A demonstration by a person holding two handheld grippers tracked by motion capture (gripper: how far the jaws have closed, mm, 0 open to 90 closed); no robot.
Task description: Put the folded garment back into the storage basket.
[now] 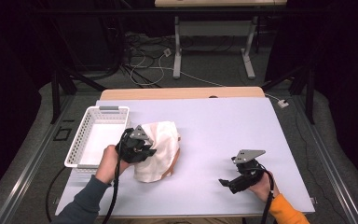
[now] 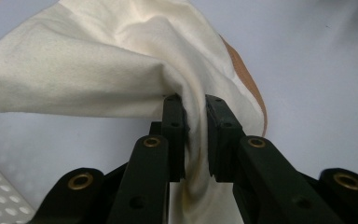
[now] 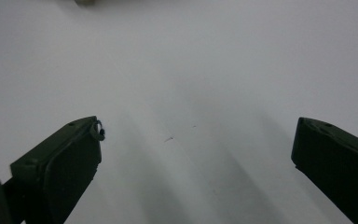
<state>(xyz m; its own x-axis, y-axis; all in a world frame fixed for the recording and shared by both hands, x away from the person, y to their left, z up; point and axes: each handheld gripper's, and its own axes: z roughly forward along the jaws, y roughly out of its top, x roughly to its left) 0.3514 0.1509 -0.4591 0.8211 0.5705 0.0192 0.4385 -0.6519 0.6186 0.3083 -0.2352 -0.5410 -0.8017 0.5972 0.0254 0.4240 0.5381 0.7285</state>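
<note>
A cream cloth with a tan underside lies bunched left of the table's middle. My left gripper is shut on a fold of it; in the left gripper view the black jaws pinch the cloth between them at the left gripper tips, and the fabric hangs lifted off the white table. My right gripper rests low near the front right of the table, apart from the cloth. In the right gripper view the right gripper stands wide open over bare white surface with nothing between the jaws.
A white perforated basket stands at the table's left edge, just beside my left hand. The white table top stretches to the right and back. Cables and a table's legs lie on the floor beyond.
</note>
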